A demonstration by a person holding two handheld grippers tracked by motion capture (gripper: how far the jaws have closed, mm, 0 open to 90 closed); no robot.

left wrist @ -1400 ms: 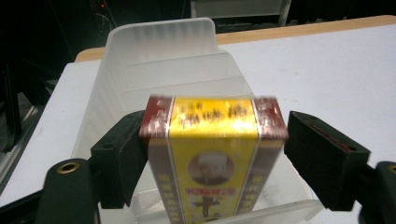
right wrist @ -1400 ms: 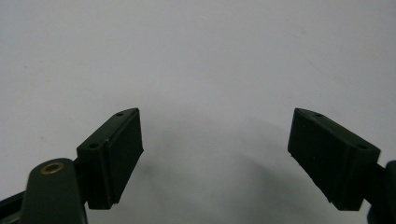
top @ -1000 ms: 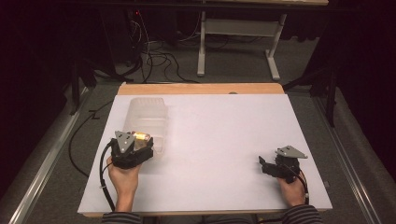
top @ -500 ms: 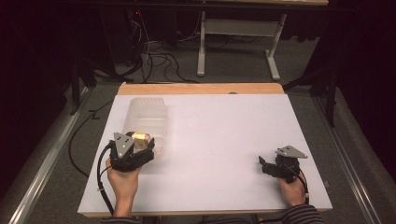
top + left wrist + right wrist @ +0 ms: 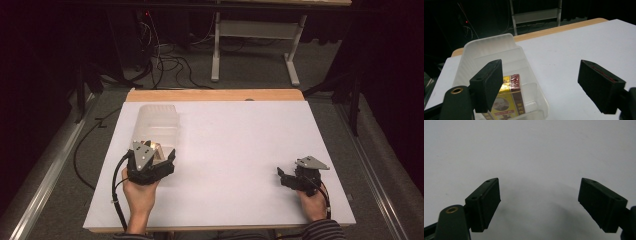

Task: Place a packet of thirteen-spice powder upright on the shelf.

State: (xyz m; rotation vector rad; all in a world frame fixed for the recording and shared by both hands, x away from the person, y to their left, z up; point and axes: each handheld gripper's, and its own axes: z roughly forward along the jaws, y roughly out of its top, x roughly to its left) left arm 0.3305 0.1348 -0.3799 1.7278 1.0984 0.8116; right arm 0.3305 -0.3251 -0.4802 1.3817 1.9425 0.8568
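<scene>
Left claw of mine is spread wide with nothing between its pads, and compared with a second ago it has drawn back a little toward the lower left of the high view, away from the clear plastic bin. From the left claw's own view the yellow and red box sits inside the near end of that bin, low in the frame and partly behind my left pad, tilted against the bin's wall and touched by neither pad. I read that as the box having been dropped in and let go, so the placing looks done and the hand is clearing out. Over at the lower right of the high view my right claw has kept its place since then, its jaws also spread over bare white surface and pinching nothing. Little else lies around: the wooden edge of the surface runs along the top, with cables on the floor and a table frame in the dark beyond. Nothing blocks the retreat; only the bin's near rim, close beneath my left pad, could be bumped.
</scene>
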